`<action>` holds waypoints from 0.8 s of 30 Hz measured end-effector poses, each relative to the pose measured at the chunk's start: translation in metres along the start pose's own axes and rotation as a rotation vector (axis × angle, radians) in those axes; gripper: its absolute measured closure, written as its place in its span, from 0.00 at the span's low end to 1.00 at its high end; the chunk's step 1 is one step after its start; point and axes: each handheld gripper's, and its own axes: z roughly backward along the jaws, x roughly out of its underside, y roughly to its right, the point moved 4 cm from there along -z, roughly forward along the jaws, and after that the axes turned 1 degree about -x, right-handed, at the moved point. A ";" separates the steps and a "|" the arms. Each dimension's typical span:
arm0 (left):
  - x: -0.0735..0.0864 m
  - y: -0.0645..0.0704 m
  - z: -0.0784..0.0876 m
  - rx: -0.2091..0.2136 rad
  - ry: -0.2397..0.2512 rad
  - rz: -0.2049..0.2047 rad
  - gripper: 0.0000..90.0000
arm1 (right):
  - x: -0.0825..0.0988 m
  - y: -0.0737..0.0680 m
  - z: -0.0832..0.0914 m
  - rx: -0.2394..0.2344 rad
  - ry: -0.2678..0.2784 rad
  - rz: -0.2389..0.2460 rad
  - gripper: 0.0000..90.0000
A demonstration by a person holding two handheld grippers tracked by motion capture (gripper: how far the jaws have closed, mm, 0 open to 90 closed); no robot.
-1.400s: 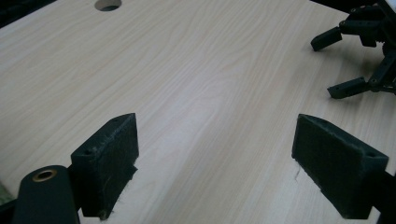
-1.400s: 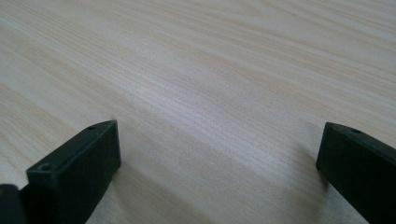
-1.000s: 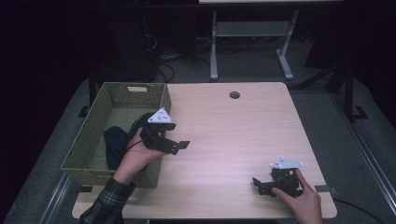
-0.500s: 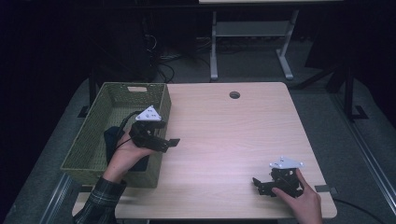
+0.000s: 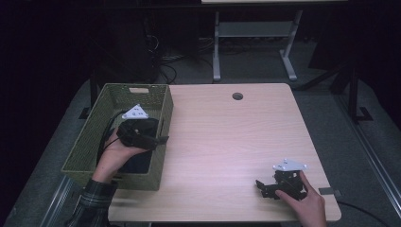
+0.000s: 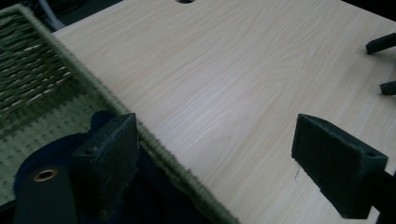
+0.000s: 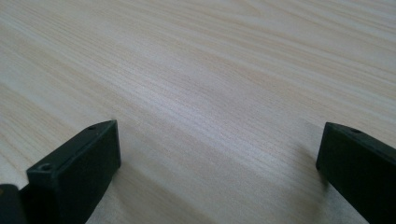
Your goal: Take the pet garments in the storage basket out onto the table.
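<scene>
While the left gripper [image 5: 158, 140] hangs over the right wall of the green woven basket [image 5: 85, 153], its fingers [image 6: 109, 154] stand spread wide with nothing between them. In the left gripper view, one finger sits above the inside of the basket and the other [image 6: 336, 163] above the bare table [image 6: 224, 84], so the basket rim runs between them. A dark blue cloth [image 6: 154, 186] lies in the basket directly beneath the near finger; whether the finger touches the cloth cannot be told. In the high view the cloth [image 5: 137, 161] shows as a dark mass at the basket's right side, partly covered by the left hand [image 5: 116, 153] and the gripper body. The basket stands at the left edge of the table [image 5: 227, 137], its right wall resting on the wooden top. The right gripper [image 5: 262, 187] sits low near the front right corner of the table, well apart from the basket, held by the right hand [image 5: 302, 201]. In the right gripper view its fingers [image 7: 79, 163] are likewise spread wide and released, with only wood grain between them.
</scene>
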 end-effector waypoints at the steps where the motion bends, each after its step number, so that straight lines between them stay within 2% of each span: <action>1: 0.001 -0.002 0.002 -0.006 -0.002 0.003 0.16 | 0.000 0.000 0.000 0.000 0.000 0.000 0.00; 9: 0.014 -0.023 0.012 -0.049 -0.017 0.033 0.18 | 0.000 0.000 0.000 0.000 0.000 0.001 0.00; 13: 0.026 -0.031 0.011 -0.067 -0.052 0.052 0.18 | 0.000 0.000 0.000 0.000 0.000 0.000 0.00; 21: 0.039 -0.040 0.009 -0.079 -0.089 0.056 0.24 | 0.000 0.000 0.000 0.000 0.000 0.000 0.00; 24: 0.043 -0.044 0.008 -0.086 -0.103 0.071 0.25 | 0.000 0.000 0.000 0.000 0.000 0.000 0.00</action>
